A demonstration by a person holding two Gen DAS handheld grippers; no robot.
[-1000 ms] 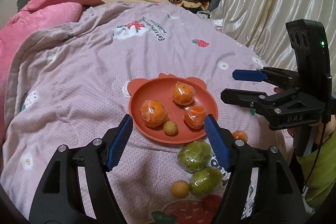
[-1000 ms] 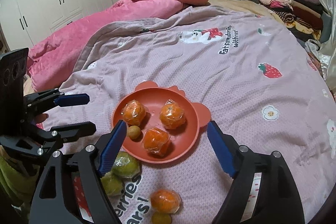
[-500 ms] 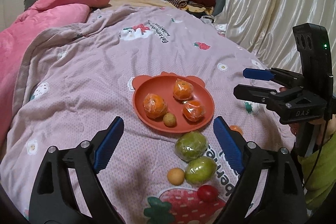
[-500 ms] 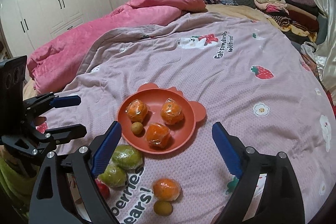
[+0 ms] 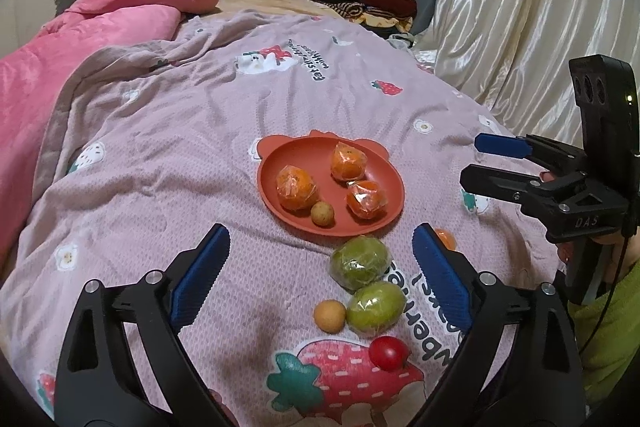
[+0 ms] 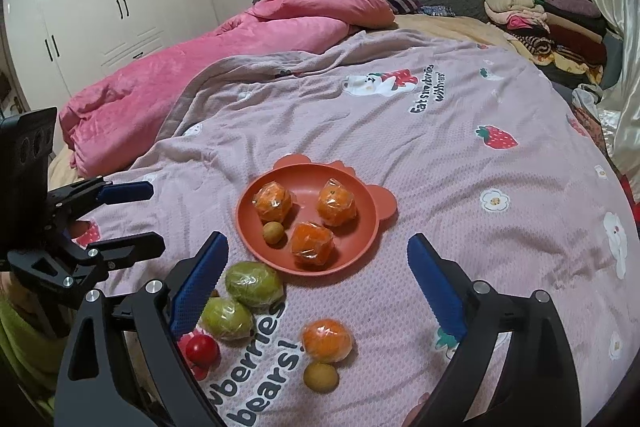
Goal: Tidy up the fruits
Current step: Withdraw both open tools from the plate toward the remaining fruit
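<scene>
A red-orange plate [image 5: 316,157] [image 6: 304,183] on the lilac blanket holds three wrapped oranges [image 5: 298,187] and one small brown fruit [image 5: 322,214]. In front of it lie two wrapped green fruits [image 5: 359,261] [image 6: 254,283], a red tomato [image 5: 387,353] [image 6: 202,349], a wrapped orange [image 6: 327,341] and two small round yellow-brown fruits [image 5: 329,315] [image 6: 321,377]. My left gripper [image 5: 320,233] [image 6: 156,215] hovers short of the plate, its jaws opening with nothing between them. My right gripper [image 6: 318,243] [image 5: 474,161] is likewise opening and holds nothing.
A pink duvet [image 6: 224,59] is bunched at the far left of the bed. Folded clothes [image 6: 544,23] are stacked at the far right by a cream curtain [image 5: 520,19]. White wardrobes [image 6: 100,7] line the left wall. A green sleeve [image 5: 608,315] shows at the edge.
Both grippers' jaws have spread wider and both have drawn back from the plate. The tomato and more loose fruit in front have come into view.
</scene>
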